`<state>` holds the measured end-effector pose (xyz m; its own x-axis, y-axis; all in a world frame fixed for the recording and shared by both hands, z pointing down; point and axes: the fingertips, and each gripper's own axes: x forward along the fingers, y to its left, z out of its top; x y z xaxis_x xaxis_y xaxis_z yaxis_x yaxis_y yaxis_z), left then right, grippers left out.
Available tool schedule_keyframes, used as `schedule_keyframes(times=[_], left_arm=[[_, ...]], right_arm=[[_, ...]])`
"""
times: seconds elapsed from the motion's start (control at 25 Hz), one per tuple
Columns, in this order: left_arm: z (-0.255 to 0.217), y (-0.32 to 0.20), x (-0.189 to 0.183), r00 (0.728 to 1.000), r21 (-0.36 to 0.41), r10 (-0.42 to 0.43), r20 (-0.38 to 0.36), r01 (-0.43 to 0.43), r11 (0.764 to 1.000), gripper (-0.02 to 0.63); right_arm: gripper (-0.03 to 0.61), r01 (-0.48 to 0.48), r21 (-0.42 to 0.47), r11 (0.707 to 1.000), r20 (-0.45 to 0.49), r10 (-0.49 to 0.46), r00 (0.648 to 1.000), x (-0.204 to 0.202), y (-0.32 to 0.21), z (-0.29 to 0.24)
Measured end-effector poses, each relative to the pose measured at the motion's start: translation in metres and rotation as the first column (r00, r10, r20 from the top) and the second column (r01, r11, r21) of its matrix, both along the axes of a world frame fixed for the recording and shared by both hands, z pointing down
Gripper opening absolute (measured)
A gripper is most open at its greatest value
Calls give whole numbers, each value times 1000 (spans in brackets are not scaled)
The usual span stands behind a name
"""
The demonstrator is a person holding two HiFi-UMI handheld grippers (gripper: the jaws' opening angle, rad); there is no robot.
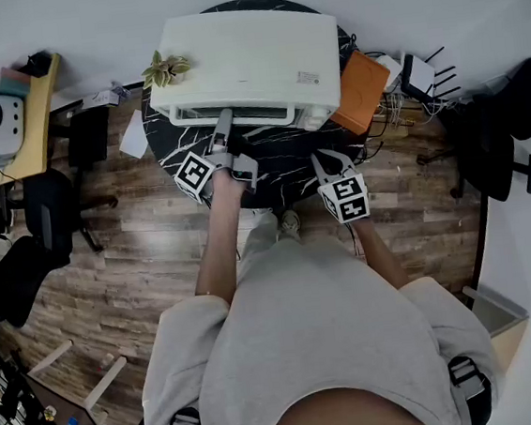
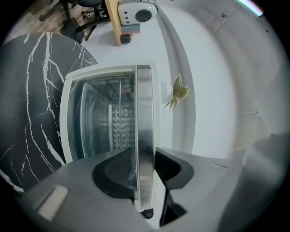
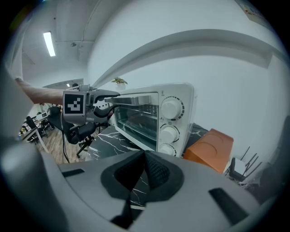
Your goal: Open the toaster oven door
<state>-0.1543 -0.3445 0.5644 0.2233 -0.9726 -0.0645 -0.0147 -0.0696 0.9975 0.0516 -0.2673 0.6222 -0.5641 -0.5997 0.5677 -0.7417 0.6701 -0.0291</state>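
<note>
A white toaster oven (image 1: 249,58) stands on a round black marble table (image 1: 279,158). Its glass door (image 2: 97,120) lies closed against the front. My left gripper (image 1: 224,122) reaches level to the door's top edge. Its pads sit on either side of the silver door handle (image 2: 145,136) and press on it. The right gripper view shows the same grip, with the left gripper (image 3: 97,102) at the handle (image 3: 133,99) of the oven (image 3: 154,118). My right gripper (image 1: 321,158) hangs over the table's near edge, right of the oven, tilted down. It (image 3: 145,170) is shut and holds nothing.
An orange box (image 1: 362,79) leans beside the oven's right side, with a white router (image 1: 416,73) beyond it. A small plant (image 1: 166,69) sits at the oven's left top corner. Office chairs (image 1: 49,215) and a wooden desk (image 1: 34,118) stand to the left on the wood floor.
</note>
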Motion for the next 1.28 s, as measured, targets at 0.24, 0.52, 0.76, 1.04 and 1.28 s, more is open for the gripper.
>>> schedule_keyframes(times=[0.24, 0.52, 0.76, 1.04, 1.28], left_arm=[[-3, -1, -1, 1000, 3, -18, 0, 18, 1000, 110], [-1, 0, -1, 1000, -5, -22, -8, 22, 1000, 107], [3, 6, -3, 1000, -19, -26, -2, 26, 999, 107], [8, 17, -2, 1000, -25, -23, 2, 23, 999, 107], [13, 31, -2, 999, -44, -31, -18, 30, 999, 107]], right_arm=[[12, 5, 1, 1000, -1, -5, 1000, -2, 1, 0], [12, 8, 3, 1000, -3, -8, 1000, -1, 3, 1], [12, 14, 5, 1000, -4, -14, 1000, 0, 7, -1], [12, 34, 11, 999, -1, -34, 999, -2, 13, -3], [12, 52, 21, 998, 3, -52, 999, -5, 20, -7]])
